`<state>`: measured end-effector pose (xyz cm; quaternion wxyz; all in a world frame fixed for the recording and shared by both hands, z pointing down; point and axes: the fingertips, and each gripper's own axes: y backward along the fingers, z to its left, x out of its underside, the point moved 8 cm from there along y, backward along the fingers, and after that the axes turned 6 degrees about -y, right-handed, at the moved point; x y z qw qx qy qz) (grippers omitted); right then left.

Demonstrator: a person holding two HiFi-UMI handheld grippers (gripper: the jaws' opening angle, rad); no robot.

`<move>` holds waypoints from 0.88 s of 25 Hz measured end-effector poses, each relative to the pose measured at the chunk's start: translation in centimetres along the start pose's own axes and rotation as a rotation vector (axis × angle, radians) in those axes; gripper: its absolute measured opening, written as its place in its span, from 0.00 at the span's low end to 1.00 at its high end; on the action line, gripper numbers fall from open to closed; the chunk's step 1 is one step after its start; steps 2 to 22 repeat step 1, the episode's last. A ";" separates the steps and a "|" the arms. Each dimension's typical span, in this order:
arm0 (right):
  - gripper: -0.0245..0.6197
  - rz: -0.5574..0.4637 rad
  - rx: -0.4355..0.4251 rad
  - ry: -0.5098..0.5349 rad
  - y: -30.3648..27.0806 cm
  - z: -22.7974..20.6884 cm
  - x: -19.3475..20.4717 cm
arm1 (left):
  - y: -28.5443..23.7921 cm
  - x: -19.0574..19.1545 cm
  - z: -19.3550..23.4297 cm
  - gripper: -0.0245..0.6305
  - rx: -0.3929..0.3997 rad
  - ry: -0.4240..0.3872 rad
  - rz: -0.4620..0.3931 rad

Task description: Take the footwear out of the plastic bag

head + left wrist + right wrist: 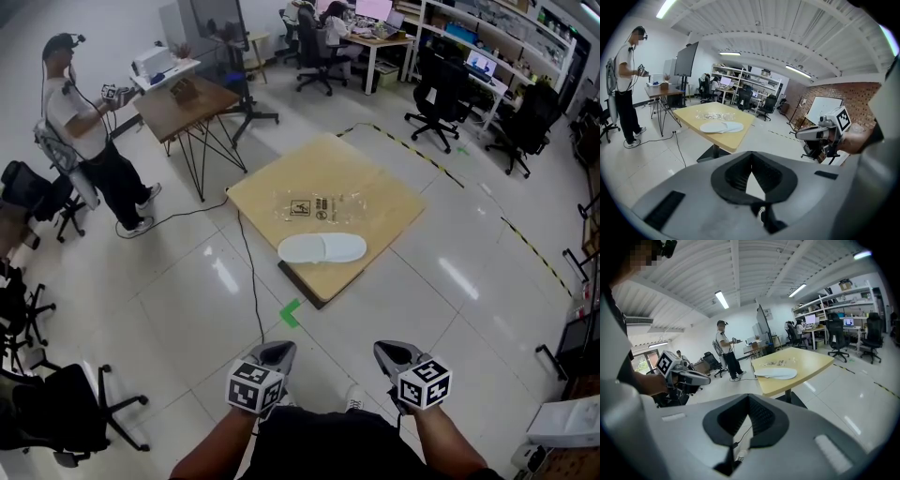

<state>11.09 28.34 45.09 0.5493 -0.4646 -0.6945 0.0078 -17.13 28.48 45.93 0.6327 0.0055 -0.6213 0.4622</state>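
Pair of white slippers (322, 248) lying flat on table (384, 178), outside the bag, toward its 6 o'clock corner. Clear plastic bag (323, 206) flat just beside at 12 o'clock. Well apart at 6 o'clock, over floor: left gripper (278, 350) and right gripper (392, 351), both jaws closed tip to tip, gripping nothing. Standing at 10 o'clock, a person (89, 131).

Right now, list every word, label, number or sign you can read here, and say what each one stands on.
No text here can be quoted.
Plastic bag: a dark boxed symbol and lines of print, too small to read.
Slippers: plain white, no print visible.
Marker cubes on the left tool and right tool: black-and-white square patterns, no letters or numbers.
Monitor on the far desk: too small and blurred to read.
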 end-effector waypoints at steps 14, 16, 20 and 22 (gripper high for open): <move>0.04 0.000 0.000 0.003 0.0 -0.1 -0.1 | -0.1 -0.1 0.1 0.05 -0.001 -0.001 -0.001; 0.04 0.000 0.000 0.003 0.0 -0.1 -0.1 | -0.1 -0.1 0.1 0.05 -0.001 -0.001 -0.001; 0.04 0.000 0.000 0.003 0.0 -0.1 -0.1 | -0.1 -0.1 0.1 0.05 -0.001 -0.001 -0.001; 0.04 0.000 0.000 0.003 0.0 -0.1 -0.1 | -0.1 -0.1 0.1 0.05 -0.001 -0.001 -0.001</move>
